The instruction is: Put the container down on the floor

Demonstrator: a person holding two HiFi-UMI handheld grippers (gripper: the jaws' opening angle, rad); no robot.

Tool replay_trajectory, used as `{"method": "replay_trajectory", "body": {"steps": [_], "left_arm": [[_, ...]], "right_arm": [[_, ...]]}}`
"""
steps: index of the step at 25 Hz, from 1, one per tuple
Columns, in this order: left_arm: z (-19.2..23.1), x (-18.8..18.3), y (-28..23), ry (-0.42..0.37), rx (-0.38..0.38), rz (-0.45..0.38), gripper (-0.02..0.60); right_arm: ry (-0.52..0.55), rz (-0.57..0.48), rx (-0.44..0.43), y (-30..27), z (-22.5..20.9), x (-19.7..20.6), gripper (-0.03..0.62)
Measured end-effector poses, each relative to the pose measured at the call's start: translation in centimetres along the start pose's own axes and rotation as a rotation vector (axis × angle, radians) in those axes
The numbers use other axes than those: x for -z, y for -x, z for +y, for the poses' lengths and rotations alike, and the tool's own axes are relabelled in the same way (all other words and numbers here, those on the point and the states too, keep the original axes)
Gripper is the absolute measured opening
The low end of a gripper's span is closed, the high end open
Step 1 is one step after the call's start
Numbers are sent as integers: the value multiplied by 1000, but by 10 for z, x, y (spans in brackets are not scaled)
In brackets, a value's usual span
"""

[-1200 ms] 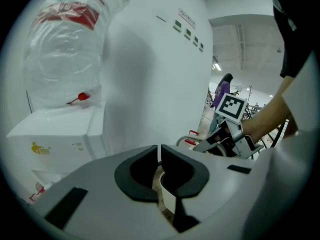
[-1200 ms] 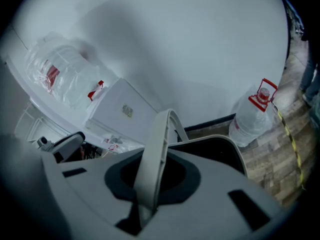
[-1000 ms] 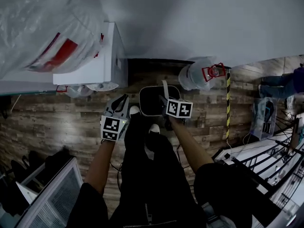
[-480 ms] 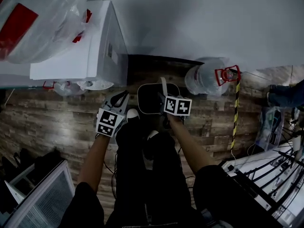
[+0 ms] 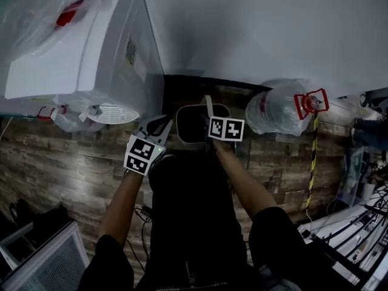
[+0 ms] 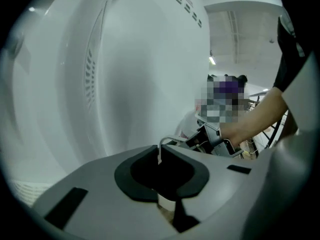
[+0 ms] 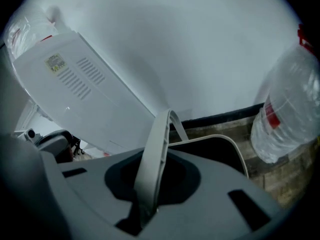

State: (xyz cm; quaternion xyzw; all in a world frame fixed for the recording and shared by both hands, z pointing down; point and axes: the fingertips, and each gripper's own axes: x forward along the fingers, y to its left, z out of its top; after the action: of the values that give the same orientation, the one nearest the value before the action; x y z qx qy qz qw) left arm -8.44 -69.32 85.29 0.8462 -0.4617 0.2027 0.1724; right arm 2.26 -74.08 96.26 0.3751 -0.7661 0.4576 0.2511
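Since a second ago both grippers and the container point(image 5: 193, 130) have come down toward the floor point(image 5: 73, 162). The things around them now loom larger, and the shoes seen earlier are hidden under the person's legs.

One white appliance point(image 5: 91, 53), partly draped in plastic wrap point(image 5: 42, 11), fills the upper left against the grey wall point(image 5: 260, 29). One big clear water bottle point(image 5: 276, 113) lies on its side to the right, with its red cap handle point(image 5: 310, 102) pointing away from the container. A yellow-and-black striped pole point(image 5: 313, 162) runs past it.

The single container, dark inside with a pale rim, sits low in the gap between appliance and bottle, just in front of the dark baseboard point(image 5: 182, 80). Its mouth faces up and its long axis runs along the wall. Whether its base touches the planks cannot be told.

Its one handle point(image 5: 208, 105) arches upright over the middle, across the long axis.

There are two grippers. The right gripper point(image 5: 211, 126) has its fingers narrowed onto that handle and carries the container. The left gripper point(image 5: 159, 128) hangs just beside the container's left rim with its fingers spread. They look empty, though its own dim view shows a thin pale edge in the gap — possibly the rim beyond.
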Motion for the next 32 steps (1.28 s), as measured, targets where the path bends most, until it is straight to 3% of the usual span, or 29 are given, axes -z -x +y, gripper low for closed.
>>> {"method": "replay_trajectory", "body": {"steps": [9, 17, 22, 32], "left_arm": [[20, 34, -37, 26, -19, -39, 32], [29, 47, -40, -3, -14, -79, 32], [38, 55, -35, -19, -27, -65, 32], [42, 55, -29, -36, -38, -80, 32]], "right_arm": [[52, -68, -38, -80, -2, -44, 35], [25, -214, -99, -138, 7, -87, 35], [38, -226, -96, -164, 9, -94, 35], [-55, -270, -75, -179, 6, -87, 35]]}}
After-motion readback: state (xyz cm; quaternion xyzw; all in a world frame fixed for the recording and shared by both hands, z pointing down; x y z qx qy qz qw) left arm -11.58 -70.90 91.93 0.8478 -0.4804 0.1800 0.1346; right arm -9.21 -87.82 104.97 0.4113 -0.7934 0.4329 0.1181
